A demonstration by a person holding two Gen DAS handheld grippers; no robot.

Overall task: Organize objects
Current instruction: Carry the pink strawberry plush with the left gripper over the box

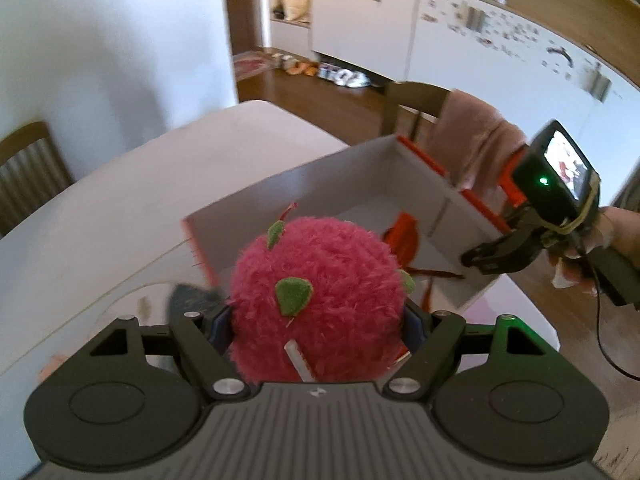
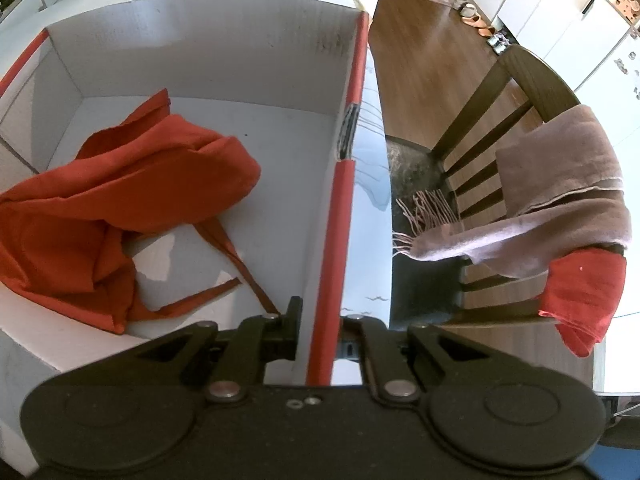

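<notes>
My left gripper [image 1: 318, 326] is shut on a fuzzy pink plush ball [image 1: 316, 304] with green felt spots, held above the table just in front of the box. The open box [image 1: 372, 176] is white inside with red-orange outer walls. An orange cloth [image 2: 120, 208] lies crumpled in it, also glimpsed in the left wrist view [image 1: 404, 236]. My right gripper [image 2: 320, 332] is shut on the box's right wall [image 2: 340, 208], one finger inside and one outside. It shows in the left wrist view [image 1: 480, 260] gripping that wall.
The box stands on a white table [image 1: 120, 200]. A wooden chair [image 2: 520, 92] with a beige scarf [image 2: 560, 188] and a red cloth [image 2: 580, 300] draped on it stands right of the table. Another chair [image 1: 28, 164] is at the left. Wooden floor and white cabinets lie beyond.
</notes>
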